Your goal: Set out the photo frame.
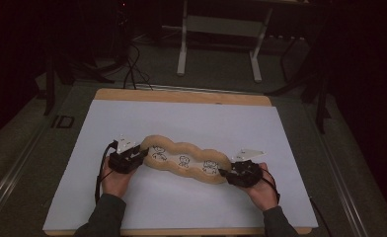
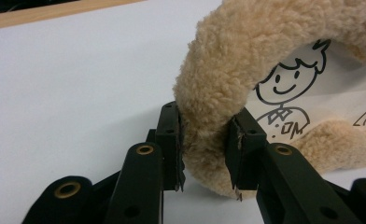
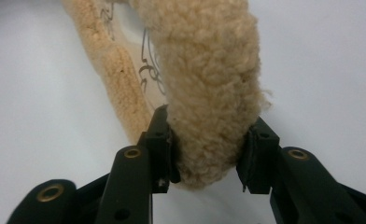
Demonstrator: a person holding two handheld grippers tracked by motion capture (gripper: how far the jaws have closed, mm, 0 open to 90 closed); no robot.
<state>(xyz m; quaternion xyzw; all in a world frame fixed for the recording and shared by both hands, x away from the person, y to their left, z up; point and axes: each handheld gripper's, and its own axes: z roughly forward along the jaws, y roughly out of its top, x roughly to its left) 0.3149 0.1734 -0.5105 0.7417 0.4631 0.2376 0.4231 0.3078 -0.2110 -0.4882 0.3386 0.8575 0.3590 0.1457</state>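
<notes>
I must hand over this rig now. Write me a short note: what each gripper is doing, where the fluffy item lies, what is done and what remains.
Left gripper: shut on the left end of the fleece cushion; pads press its fluffy rim.
Right gripper: shut on the right end of the rim.
The cushion lies lengthwise on the white sheet, cartoon figures facing up.
Done: both ends gripped.
Left: lifting or moving it, probably; it appears to rest on the sheet.
</notes>
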